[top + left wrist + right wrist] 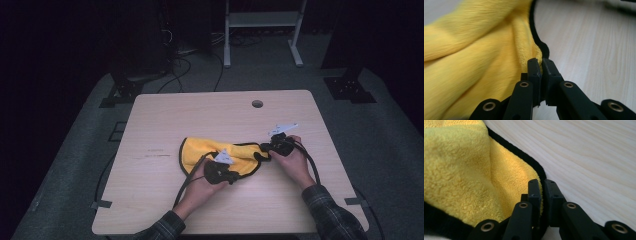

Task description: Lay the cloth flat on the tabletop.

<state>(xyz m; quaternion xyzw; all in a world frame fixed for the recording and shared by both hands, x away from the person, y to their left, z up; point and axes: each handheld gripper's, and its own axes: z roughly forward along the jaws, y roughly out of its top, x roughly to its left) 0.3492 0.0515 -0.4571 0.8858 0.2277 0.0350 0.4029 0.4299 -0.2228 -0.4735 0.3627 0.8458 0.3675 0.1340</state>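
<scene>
Both grippers are pinching the black-edged yellow microfibre cloth (220,152) lying mid-table (165,115) — left gripper (541,65) and right gripper (542,186) each clamped on a hem corner — so the grasp looks finished, and next comes an even lift to fold or spread it.

place: lab | cues: dark room, stand (262,30), floor cables (200,62)
</scene>
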